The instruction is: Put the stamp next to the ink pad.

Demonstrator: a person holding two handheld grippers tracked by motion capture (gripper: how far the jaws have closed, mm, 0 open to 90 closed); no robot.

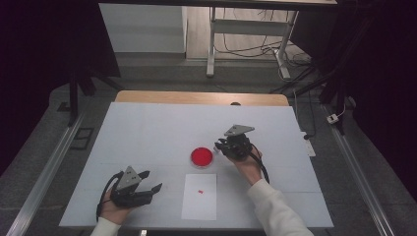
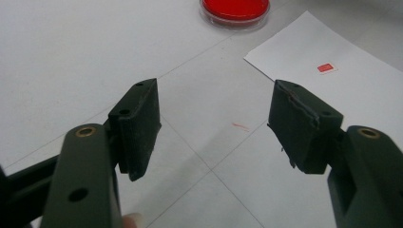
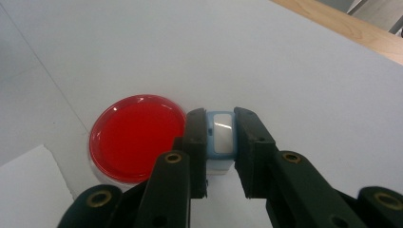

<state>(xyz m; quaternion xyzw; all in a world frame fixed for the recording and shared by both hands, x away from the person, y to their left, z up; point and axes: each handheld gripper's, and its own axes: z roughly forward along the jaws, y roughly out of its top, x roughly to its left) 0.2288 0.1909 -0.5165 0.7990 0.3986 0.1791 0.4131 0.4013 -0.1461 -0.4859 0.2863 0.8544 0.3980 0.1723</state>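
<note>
A round dish of red liquid (image 1: 202,157) sits mid-table; it also appears as the red dish (image 3: 136,137) and the red dish (image 2: 235,10). My right gripper (image 1: 220,146) hovers just right of the dish, and in the right gripper view my right gripper (image 3: 220,118) is shut on a small light-blue block with a white face (image 3: 220,137). A white paper sheet (image 1: 199,196) with a small red square (image 1: 200,191) lies in front of the dish. My left gripper (image 1: 150,181) rests at the front left, open, nothing between its pads (image 2: 139,124). The red square (image 2: 325,67) lies beyond them.
A white mat (image 1: 147,132) covers the table; a wooden edge (image 1: 196,97) shows at the back. A faint red mark (image 2: 240,126) is on the mat between the left jaws. Past the table stand a desk frame (image 1: 246,29) and floor cables (image 1: 314,83).
</note>
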